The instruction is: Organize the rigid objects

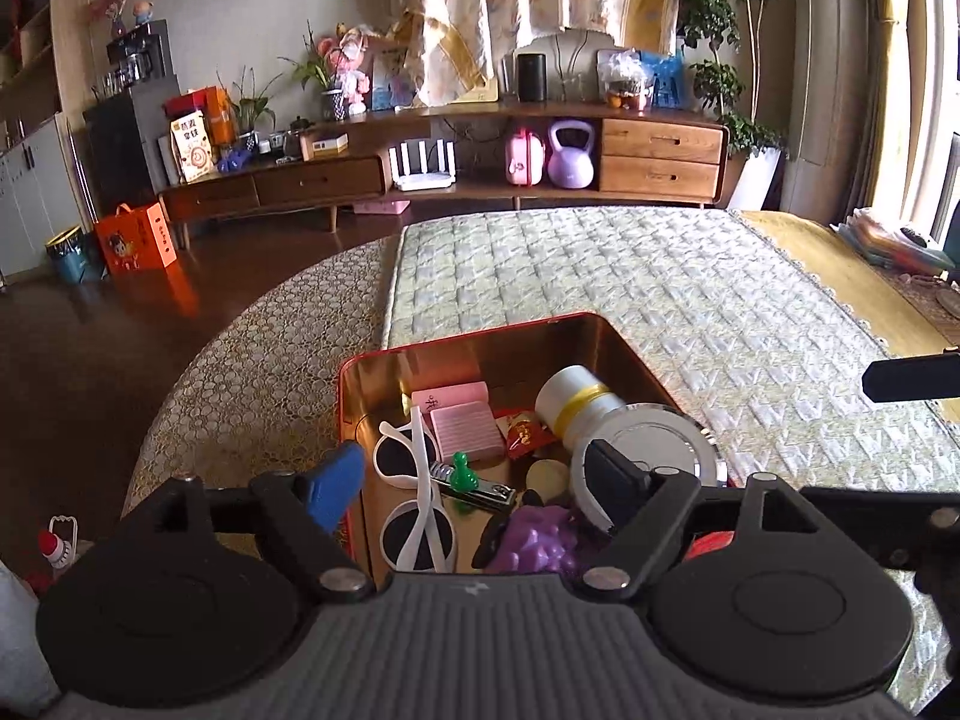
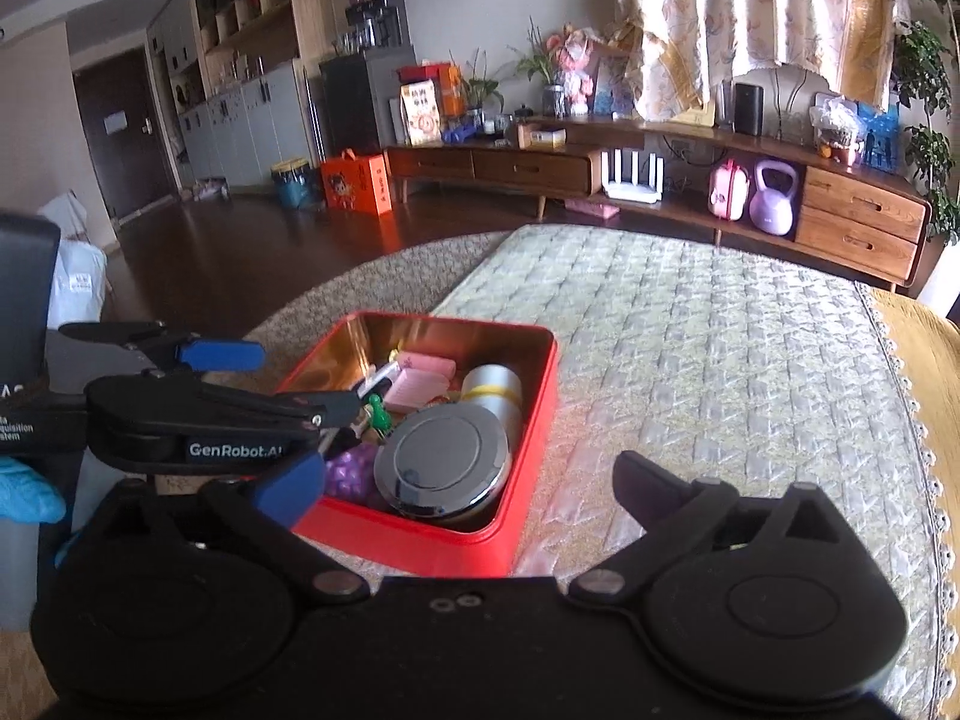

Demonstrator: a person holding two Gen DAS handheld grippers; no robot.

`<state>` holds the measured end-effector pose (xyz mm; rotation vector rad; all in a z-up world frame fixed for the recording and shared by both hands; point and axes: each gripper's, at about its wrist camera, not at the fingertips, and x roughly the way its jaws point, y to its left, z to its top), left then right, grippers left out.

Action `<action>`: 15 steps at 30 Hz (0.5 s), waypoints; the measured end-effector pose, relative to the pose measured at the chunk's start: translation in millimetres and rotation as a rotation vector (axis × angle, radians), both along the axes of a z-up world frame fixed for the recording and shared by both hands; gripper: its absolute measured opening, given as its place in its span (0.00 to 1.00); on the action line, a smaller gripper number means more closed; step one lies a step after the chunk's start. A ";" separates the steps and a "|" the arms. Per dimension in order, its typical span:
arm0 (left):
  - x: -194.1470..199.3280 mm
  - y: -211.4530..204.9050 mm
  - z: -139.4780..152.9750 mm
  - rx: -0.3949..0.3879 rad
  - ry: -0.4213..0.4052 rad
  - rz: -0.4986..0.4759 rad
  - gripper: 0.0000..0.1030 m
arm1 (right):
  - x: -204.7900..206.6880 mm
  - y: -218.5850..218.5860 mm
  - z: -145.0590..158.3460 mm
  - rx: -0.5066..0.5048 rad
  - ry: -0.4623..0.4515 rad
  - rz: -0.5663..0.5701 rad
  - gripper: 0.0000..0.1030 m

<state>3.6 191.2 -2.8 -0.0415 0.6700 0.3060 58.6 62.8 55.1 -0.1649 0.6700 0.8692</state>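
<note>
The red tin [image 2: 510, 516] sits on the surface's near left, packed with rigid items. The chrome disc [image 2: 441, 459] looks heavy and slippery; grip its rim. Left claw [image 1: 474, 474] and right claw [image 2: 465, 483] both gape wide, empty.

From my right wrist cam, my right gripper [image 2: 468, 483] was spread wide just short of the red tin [image 2: 528, 450] on the quilted mat [image 2: 720, 360]. A round silver disc [image 2: 444, 459] sat on top of the clutter inside, and my left gripper [image 2: 300, 384] hung over the tin's left side.
</note>
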 end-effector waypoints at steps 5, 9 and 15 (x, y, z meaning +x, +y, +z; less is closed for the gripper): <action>-11.5 -10.0 5.8 0.003 -0.019 -0.004 0.84 | -3.9 -20.1 6.7 0.051 0.000 -0.024 1.00; -21.9 -13.5 9.4 -0.024 -0.031 0.010 0.84 | -8.0 -32.3 11.4 0.066 -0.018 -0.036 1.00; -33.8 -23.8 12.5 -0.048 -0.025 -0.009 0.97 | -16.6 -38.0 15.0 0.071 -0.045 -0.051 1.00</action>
